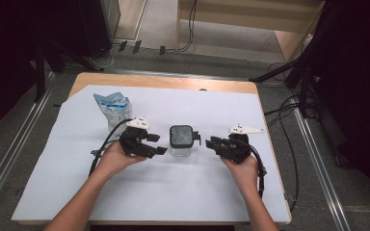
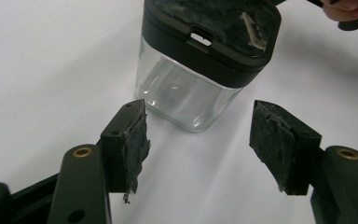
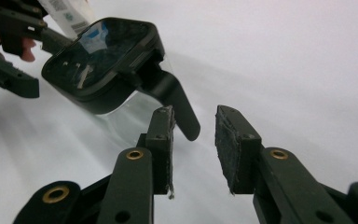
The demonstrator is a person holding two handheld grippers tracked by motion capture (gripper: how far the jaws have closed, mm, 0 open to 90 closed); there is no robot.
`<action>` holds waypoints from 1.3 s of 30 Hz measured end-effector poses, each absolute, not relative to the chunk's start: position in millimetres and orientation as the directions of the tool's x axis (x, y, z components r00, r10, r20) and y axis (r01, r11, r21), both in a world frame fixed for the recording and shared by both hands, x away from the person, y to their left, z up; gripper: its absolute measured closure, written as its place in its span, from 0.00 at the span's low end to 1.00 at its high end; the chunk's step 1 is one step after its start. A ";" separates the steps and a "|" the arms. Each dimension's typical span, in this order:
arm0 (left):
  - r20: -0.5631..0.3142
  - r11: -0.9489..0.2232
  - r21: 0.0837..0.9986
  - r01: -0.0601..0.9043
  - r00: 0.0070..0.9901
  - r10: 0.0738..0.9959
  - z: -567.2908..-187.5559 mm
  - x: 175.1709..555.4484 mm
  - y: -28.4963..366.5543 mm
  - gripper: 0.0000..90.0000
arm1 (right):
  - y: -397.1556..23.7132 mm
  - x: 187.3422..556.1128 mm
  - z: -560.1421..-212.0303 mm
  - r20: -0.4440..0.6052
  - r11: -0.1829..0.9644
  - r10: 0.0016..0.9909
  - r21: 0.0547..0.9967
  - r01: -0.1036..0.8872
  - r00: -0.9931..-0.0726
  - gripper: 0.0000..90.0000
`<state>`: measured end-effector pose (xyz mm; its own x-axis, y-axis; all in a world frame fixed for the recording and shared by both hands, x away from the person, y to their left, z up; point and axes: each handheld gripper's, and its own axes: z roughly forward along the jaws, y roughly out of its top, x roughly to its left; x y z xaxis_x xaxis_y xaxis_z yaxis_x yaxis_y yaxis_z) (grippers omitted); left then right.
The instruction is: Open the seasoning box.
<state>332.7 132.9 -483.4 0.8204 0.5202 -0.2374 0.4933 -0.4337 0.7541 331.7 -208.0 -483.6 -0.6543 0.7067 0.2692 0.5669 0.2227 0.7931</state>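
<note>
A clear square jar (image 1: 181, 140) with a black lid stands upright on the white sheet in the middle of the table. My left gripper (image 1: 158, 143) sits just left of it, open. In the left gripper view the jar (image 2: 200, 60) stands a little beyond the left gripper (image 2: 200, 135), whose pads hold nothing. My right gripper (image 1: 211, 143) is just right of the jar, open with a narrower gap. In the right gripper view a black latch flap (image 3: 177, 105) hangs from the lid (image 3: 107, 65), just beyond the right gripper (image 3: 195, 135) and outside its jaws.
A blue and white pouch (image 1: 112, 107) stands at the back left of the white sheet (image 1: 149, 192), behind my left hand. The wooden table edge (image 1: 164, 81) runs along the far side. Cables and dark stands lie on the floor around the table.
</note>
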 end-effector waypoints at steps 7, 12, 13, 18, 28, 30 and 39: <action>-0.242 -0.470 0.737 0.485 0.839 0.487 -479.3 339.8 128.8 0.30 | -207.4 333.9 -485.4 0.265 0.222 0.726 0.783 0.581 -0.635 1.00; -0.224 -0.485 0.756 0.439 0.870 0.439 -471.4 348.2 124.0 0.25 | -205.4 334.3 -484.7 0.268 0.227 0.723 0.779 0.585 -0.637 1.00; -0.211 -0.497 0.756 0.426 0.877 0.432 -469.7 349.7 122.0 0.22 | -203.9 335.0 -485.1 0.270 0.227 0.721 0.778 0.586 -0.638 1.00; -0.224 -0.501 0.762 0.409 0.894 0.388 -468.3 358.8 117.4 0.17 | -201.2 336.2 -485.1 0.264 0.238 0.717 0.777 0.583 -0.645 1.00; -0.216 -0.546 0.738 0.396 0.906 0.364 -479.6 365.3 105.1 0.14 | -190.2 337.3 -487.8 0.267 0.252 0.709 0.769 0.587 -0.653 1.00; -0.210 -0.548 0.738 0.393 0.906 0.366 -481.3 367.4 104.5 0.15 | -188.7 337.7 -489.0 0.268 0.254 0.706 0.768 0.588 -0.655 1.00; -0.216 -0.523 0.758 0.390 0.907 0.362 -487.8 371.4 99.8 0.15 | -186.6 342.3 -492.1 0.267 0.256 0.710 0.764 0.592 -0.651 1.00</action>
